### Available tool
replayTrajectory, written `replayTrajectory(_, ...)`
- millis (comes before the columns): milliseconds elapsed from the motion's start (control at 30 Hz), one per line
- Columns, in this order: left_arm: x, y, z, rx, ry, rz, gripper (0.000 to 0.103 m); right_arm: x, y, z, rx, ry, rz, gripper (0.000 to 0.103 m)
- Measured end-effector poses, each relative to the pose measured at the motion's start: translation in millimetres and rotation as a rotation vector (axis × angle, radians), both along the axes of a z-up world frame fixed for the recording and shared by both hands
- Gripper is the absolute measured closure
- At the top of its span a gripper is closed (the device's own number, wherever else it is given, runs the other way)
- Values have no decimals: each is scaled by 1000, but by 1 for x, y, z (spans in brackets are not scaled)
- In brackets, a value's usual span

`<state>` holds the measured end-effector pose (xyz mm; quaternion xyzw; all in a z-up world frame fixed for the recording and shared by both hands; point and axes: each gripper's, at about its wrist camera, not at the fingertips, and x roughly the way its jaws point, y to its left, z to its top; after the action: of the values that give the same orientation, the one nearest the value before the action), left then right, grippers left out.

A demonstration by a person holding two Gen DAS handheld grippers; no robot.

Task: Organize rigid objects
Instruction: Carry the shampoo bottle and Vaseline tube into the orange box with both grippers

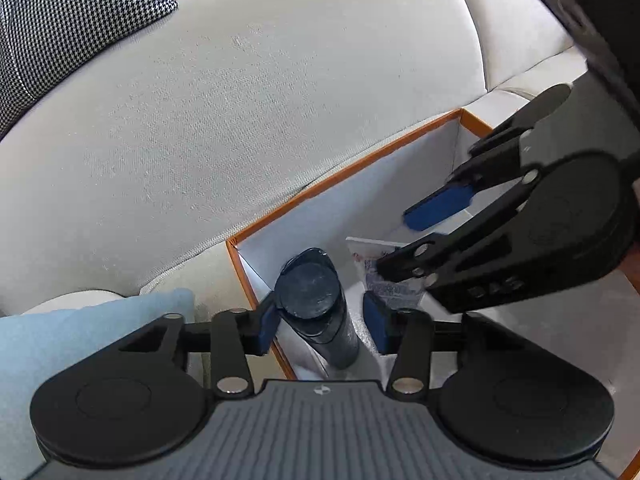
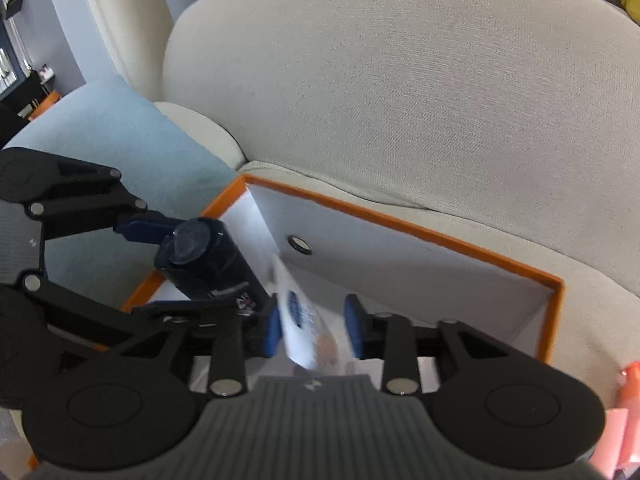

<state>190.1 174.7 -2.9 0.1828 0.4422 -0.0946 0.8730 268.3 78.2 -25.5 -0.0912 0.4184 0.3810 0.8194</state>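
In the left wrist view a houndstooth cushion [image 1: 72,28] fills the upper left and a pale blue cushion [image 1: 80,344] the lower left, both clear of the work. The sofa back [image 1: 280,120] presses on the far wall of the orange-rimmed box [image 1: 340,172].

Low in the middle, the left gripper [image 1: 322,324] is part open around the dark bottle [image 1: 316,304], which leans inside the box's left corner. One pad [image 1: 266,328] looks to touch it and the other stands off, so I judge it is not gripped. It could slide down the wall or fall onto the packet.

In the right wrist view, lower middle, the right gripper [image 2: 314,326] is likewise part open. The white printed packet [image 2: 304,320] stands tilted and blurred between its fingers, apparently loose. It may fall flat and take the bottle's space.

The two grippers crowd each other in the same corner, so a knock is likely.
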Motion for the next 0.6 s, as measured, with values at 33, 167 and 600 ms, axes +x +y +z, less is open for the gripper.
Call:
replayTrajectory(33,1,1,0,-14,0,8,63,1,0,0,-9,9,-9,61)
replayTrajectory(167,3,8,3,-83,-2,77,65,-3,-7,1,-30,50,30,60)
replayTrajectory(600,26,4,11,-116,-122,129,66,-1,29,-29,-168,50,137,79)
